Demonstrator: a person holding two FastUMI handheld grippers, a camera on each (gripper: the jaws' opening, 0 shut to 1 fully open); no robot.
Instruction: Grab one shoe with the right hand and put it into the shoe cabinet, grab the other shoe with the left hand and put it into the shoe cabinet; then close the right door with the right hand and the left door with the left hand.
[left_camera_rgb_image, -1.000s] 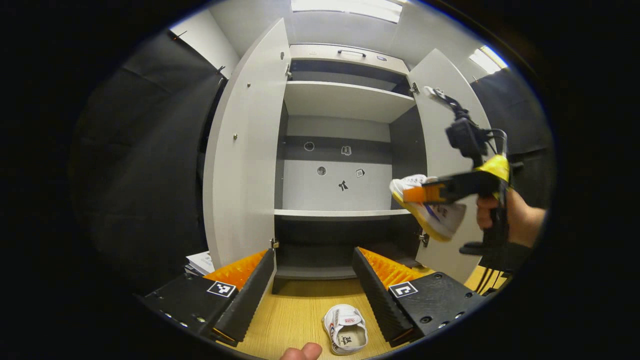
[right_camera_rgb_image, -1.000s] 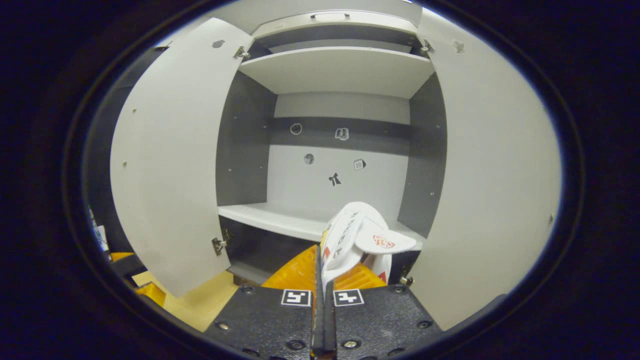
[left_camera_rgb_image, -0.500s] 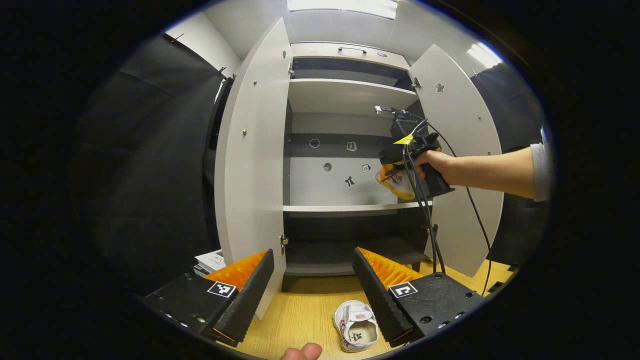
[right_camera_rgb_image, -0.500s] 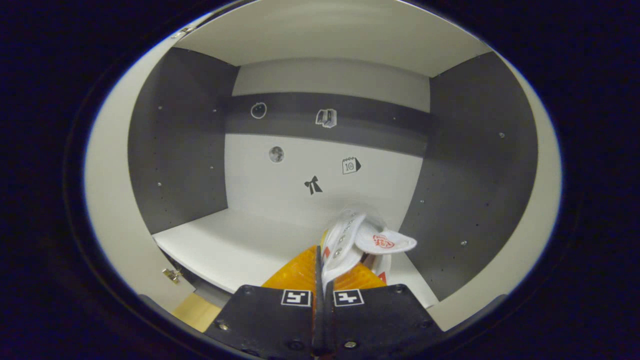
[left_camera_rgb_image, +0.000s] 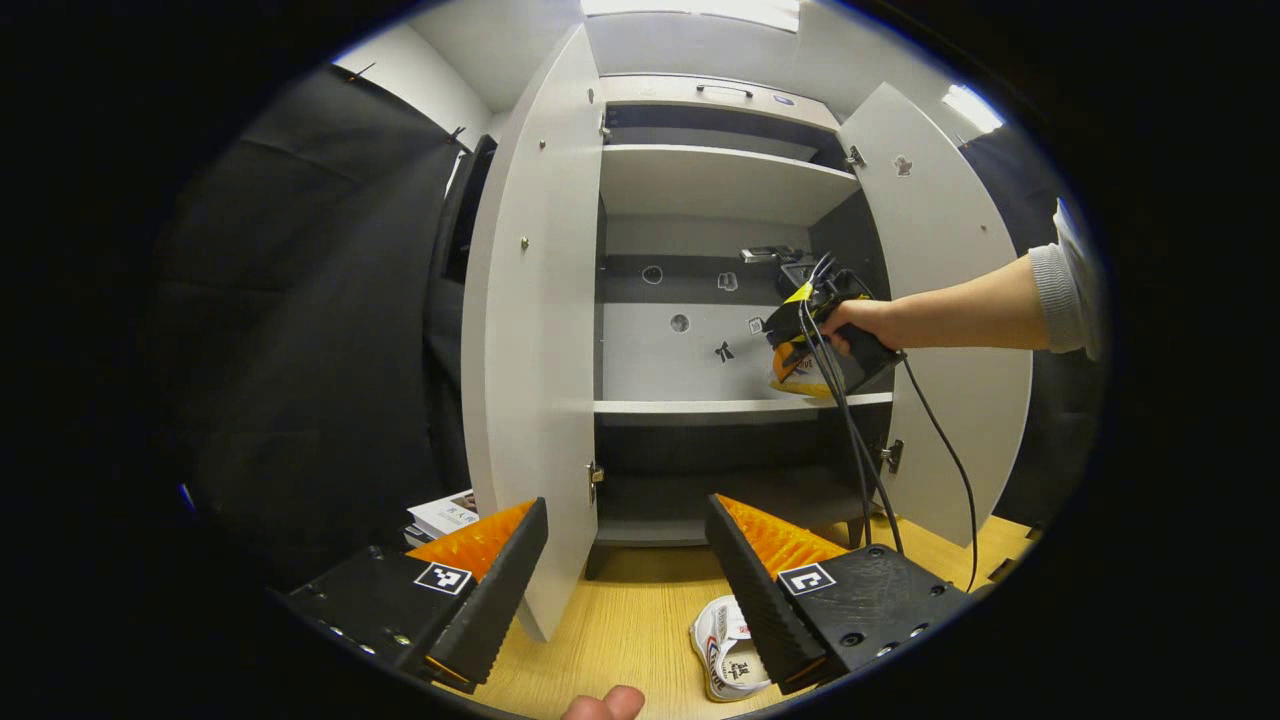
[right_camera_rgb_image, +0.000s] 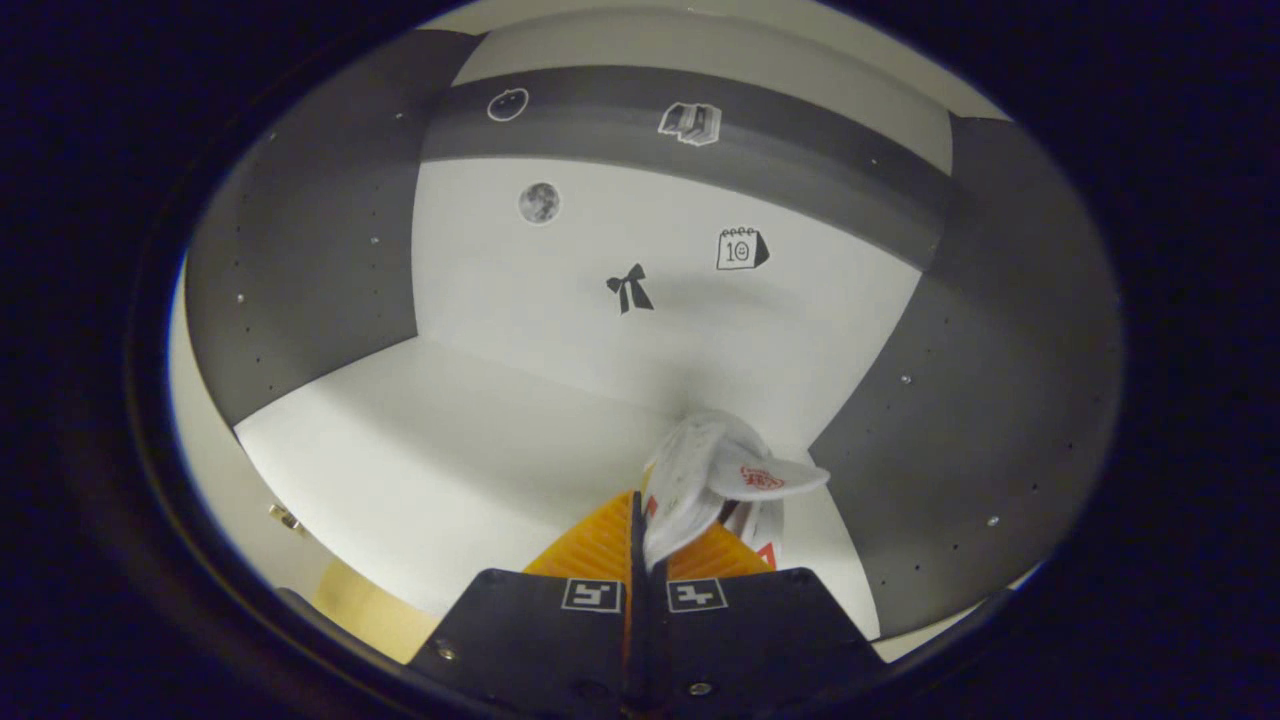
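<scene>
My right gripper (right_camera_rgb_image: 645, 515) is shut on a white shoe (right_camera_rgb_image: 715, 475), which hangs just above the cabinet's white middle shelf (right_camera_rgb_image: 430, 440), near its right wall. The left gripper view shows that gripper (left_camera_rgb_image: 800, 345) with the shoe (left_camera_rgb_image: 795, 375) inside the shoe cabinet (left_camera_rgb_image: 720, 300), held by a hand with a grey sleeve. Both cabinet doors stand open: the left door (left_camera_rgb_image: 535, 300) and the right door (left_camera_rgb_image: 950, 290). My left gripper (left_camera_rgb_image: 625, 560) is open above the wooden floor. The other white shoe (left_camera_rgb_image: 730, 655) lies on the floor beside its right finger, partly hidden.
Small stickers dot the cabinet's back wall (right_camera_rgb_image: 630, 290). A stack of books (left_camera_rgb_image: 445, 515) lies on the floor left of the left door. Cables (left_camera_rgb_image: 850, 440) hang from the right gripper down past the lower shelf (left_camera_rgb_image: 690, 525). A fingertip (left_camera_rgb_image: 605, 705) shows at the bottom edge.
My right gripper carried its shoe from in front of the cabinet deep into the middle compartment and lowered it toward the shelf. My left gripper stayed open and shifted slightly left.
</scene>
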